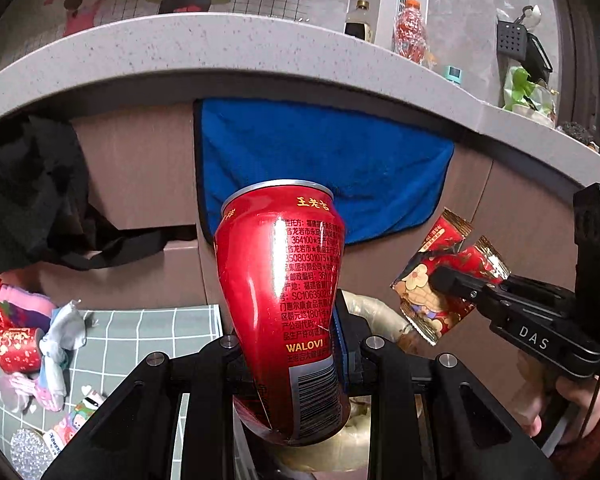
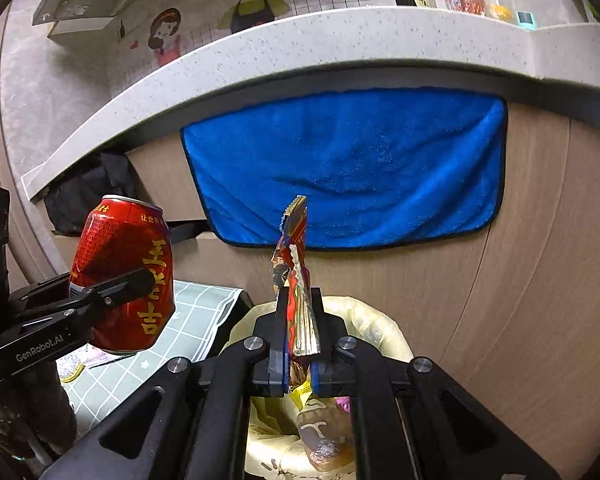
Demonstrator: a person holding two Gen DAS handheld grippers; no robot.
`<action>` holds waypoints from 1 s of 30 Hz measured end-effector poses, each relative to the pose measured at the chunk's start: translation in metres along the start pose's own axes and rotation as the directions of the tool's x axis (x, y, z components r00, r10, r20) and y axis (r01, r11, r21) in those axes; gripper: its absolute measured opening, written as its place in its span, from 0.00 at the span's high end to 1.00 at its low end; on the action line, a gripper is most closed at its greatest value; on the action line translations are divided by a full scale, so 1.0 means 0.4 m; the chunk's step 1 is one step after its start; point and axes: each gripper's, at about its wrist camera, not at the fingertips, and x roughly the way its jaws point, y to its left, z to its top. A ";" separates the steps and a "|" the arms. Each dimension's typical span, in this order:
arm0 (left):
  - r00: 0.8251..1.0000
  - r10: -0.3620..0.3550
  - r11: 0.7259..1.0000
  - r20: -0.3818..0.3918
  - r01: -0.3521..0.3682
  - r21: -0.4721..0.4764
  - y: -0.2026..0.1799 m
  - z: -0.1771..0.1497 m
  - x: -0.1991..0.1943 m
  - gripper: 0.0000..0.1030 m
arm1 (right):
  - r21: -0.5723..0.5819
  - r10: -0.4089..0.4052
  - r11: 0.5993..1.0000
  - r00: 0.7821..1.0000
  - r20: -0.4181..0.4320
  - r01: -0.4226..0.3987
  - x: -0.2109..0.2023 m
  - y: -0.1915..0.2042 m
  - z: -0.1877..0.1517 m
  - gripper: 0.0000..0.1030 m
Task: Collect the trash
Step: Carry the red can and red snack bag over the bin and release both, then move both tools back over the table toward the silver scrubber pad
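Note:
My left gripper point(image 1: 288, 300) is shut on a dented red drink can point(image 1: 284, 292), held upright in front of the cabinet. In the right wrist view that same can point(image 2: 124, 272) shows at the left, with one black finger across it. My right gripper point(image 2: 299, 300) is shut on a red and gold snack wrapper point(image 2: 296, 264) that stands up between the pads. The wrapper point(image 1: 440, 276) also shows at the right of the left wrist view. Below both grippers is a trash bin with a pale yellow liner point(image 2: 380, 332), with wrappers inside it.
A blue towel point(image 2: 348, 168) hangs on the brown cabinet front under a speckled counter edge point(image 1: 220, 60). A low table with a grey-green grid cloth point(image 1: 140, 332) holds more red wrappers and crumpled tissues point(image 1: 32, 340). Bottles point(image 1: 410, 32) stand on the counter. A black bag point(image 1: 32, 192) hangs at left.

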 end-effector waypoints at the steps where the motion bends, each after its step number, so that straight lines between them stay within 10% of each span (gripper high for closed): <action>1: 1.000 -0.002 1.000 -0.006 0.002 -0.003 0.002 0.000 0.007 0.74 | 0.003 0.000 1.000 1.000 -0.003 0.000 0.004 -0.003 0.000 0.93; 14: 0.994 -0.087 0.995 -0.064 0.083 -0.051 0.038 -0.011 0.095 0.68 | 0.054 -0.017 0.998 0.999 -0.048 0.020 0.077 -0.041 -0.021 0.91; 17: 0.987 -0.127 0.989 -0.102 0.117 -0.095 0.063 -0.016 0.126 0.46 | 0.080 -0.022 0.996 0.998 -0.061 0.027 0.100 -0.057 -0.039 0.57; 21: 0.984 -0.143 0.984 -0.105 0.130 -0.123 0.092 -0.017 0.124 0.45 | 0.135 -0.004 0.991 0.997 -0.077 0.014 0.116 -0.076 -0.063 0.54; 30: 0.999 0.043 0.999 -0.031 -0.043 -0.016 0.140 -0.014 0.004 0.45 | 0.119 -0.034 0.992 0.998 -0.055 0.040 0.094 -0.025 -0.065 0.54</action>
